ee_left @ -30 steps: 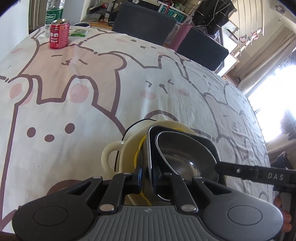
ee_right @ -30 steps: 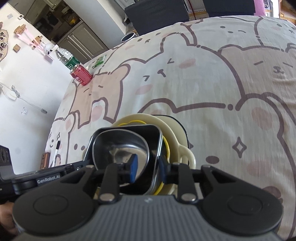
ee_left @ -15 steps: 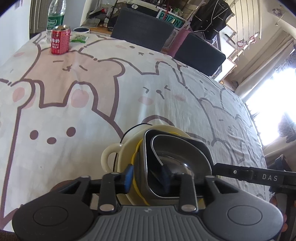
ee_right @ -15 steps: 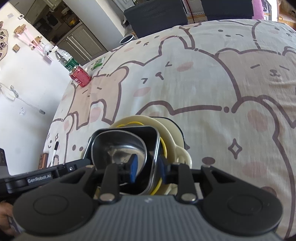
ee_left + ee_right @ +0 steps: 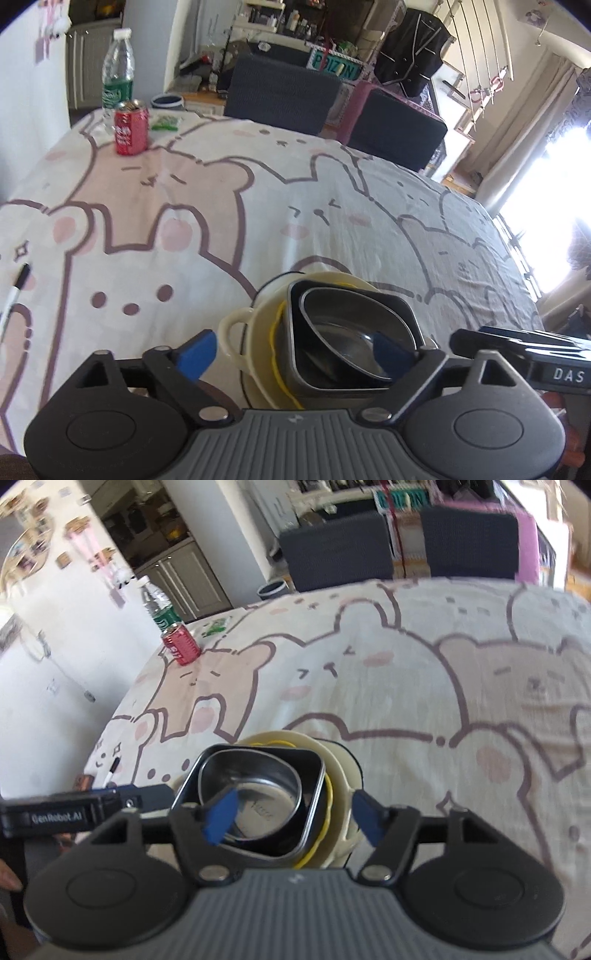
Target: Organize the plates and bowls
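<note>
- Bowls: a steel bowl [image 5: 347,332] sits nested in a black square bowl [image 5: 295,354], stacked on a cream dish [image 5: 236,332] on the table's bear-print cloth [image 5: 221,206].
- Left gripper [image 5: 291,350]: jaws opening, astride the stack's near edge, pads clear.
- Right gripper [image 5: 291,819]: jaws opening, gripping nothing.
- Far corner: red can [image 5: 131,127], water bottle [image 5: 118,74].

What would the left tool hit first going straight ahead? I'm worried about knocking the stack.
Probably the black square bowl nested in the cream dish; the left tool, jaws opening, straddles it, though depth is unclear.
</note>
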{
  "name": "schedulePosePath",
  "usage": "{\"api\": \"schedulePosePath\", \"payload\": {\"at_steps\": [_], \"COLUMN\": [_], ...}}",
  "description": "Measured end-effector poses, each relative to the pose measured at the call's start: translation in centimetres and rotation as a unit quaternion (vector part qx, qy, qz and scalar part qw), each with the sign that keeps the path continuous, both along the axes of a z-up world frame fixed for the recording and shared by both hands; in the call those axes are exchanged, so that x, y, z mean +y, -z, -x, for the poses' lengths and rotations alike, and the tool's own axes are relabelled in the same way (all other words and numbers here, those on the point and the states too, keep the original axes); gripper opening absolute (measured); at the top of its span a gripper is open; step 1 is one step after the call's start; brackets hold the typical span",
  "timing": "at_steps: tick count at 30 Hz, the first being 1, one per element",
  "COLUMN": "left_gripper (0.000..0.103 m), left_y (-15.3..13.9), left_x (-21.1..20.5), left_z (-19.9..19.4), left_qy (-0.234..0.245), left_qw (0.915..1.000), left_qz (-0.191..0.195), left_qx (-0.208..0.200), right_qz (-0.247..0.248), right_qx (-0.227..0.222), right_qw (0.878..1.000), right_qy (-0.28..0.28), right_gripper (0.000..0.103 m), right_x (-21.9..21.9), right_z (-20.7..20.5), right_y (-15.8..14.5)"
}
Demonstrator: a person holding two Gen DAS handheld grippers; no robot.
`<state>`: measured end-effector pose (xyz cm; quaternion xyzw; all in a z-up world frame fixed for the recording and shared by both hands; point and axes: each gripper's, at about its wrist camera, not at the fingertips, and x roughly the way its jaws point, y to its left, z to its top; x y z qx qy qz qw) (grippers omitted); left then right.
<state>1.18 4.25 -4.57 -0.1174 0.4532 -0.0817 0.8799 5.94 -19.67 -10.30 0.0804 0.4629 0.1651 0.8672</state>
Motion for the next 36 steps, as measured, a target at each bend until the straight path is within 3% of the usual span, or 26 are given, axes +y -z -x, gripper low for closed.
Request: {"api": "schedulePosePath", "payload": {"at_steps": [3,10,19,25,36], "left_gripper": [0.102,0.103,0.103,0.103,0.103], "left_y": [-0.7,-2.2,-2.8,-1.8,0.2], "left_x": [0.3,1.1,1.3,2.2,-0.1], "left_z": [0.9,3.7,8.6,11.9,15.2], "left_qy": [-0.006,-0.003,-0.036,-0.032,0.001], "left_qw": [0.9998,0.9980,0.9884,0.9857,0.9770], "left_qz": [-0.005,-0.008,-0.077,-0.055,-0.108], "left_qx": [-0.017,-0.063,-0.126,-0.156,-0.184], "right_qz": [0.001,0.011,0.003,0.019,0.064], "right_qx": [-0.013,-0.077,-0.147,-0.179,-0.223], "right_qw": [1.000,0.997,0.988,0.981,0.968], "right_qy": [0.008,0.023,0.047,0.079,0.098], "right_gripper": [0.082,0.103,0.103,0.103,0.103], "right_x": [-0.1,-0.1,-1.0,-1.7,-1.0], "right_z": [0.7,3.9,9.9,13.4,17.8], "right_y": [-0.6,-2.5,-2.8,-1.4,1.5]}}
